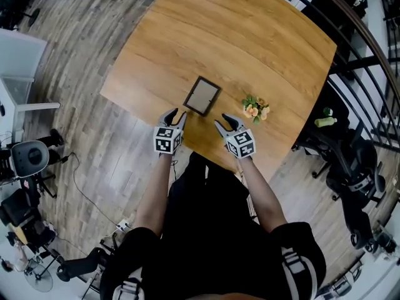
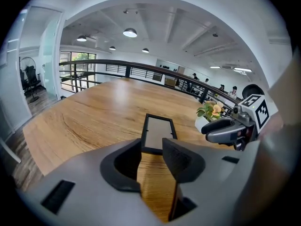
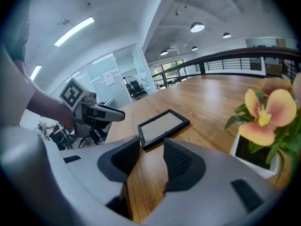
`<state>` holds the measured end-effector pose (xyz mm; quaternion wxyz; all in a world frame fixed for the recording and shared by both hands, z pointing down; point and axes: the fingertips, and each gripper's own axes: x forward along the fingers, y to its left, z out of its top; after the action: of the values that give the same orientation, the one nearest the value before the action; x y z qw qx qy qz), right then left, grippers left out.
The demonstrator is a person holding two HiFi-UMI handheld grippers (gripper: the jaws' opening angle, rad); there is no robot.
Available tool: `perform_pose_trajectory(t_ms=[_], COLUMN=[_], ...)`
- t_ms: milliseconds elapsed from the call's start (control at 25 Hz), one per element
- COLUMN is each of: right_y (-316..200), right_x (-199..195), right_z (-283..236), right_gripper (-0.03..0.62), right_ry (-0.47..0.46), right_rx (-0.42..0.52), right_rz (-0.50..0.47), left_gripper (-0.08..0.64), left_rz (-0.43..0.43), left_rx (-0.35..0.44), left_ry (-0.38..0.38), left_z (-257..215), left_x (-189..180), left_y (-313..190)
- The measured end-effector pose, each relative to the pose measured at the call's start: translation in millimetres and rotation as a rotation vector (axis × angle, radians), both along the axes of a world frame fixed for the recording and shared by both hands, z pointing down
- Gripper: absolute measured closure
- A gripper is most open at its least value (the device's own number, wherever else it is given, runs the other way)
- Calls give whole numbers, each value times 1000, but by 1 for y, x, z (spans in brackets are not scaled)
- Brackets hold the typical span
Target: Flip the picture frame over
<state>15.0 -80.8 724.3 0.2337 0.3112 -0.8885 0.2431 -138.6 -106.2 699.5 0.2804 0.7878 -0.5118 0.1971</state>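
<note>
The left gripper (image 1: 175,114) and right gripper (image 1: 222,120) are hovering with fingers spread and empty, the picture frame (image 1: 202,95) lying flat on the tabletop (image 1: 250,36) just beyond their tips. Sliding one finger under its near edge before pinching is probably suiting the lift best.

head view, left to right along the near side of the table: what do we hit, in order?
left claw → picture frame → right claw → potted flowers
</note>
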Motion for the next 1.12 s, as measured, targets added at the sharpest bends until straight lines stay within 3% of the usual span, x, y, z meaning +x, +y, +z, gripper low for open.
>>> perform_pose_trajectory(t_ms=[680,1120], right_y=[-13,-4], right_x=[-8,-2], right_z=[21,33], right_gripper=[443,449], right_ry=[9,17], right_rx=[-19,-58], right_rz=[33,46], left_gripper=[410,410], left_rz=[34,2], left_rx=[-32,-105], left_ry=[11,6], left_z=[30,60], left_x=[4,9], left_y=[-26,-49])
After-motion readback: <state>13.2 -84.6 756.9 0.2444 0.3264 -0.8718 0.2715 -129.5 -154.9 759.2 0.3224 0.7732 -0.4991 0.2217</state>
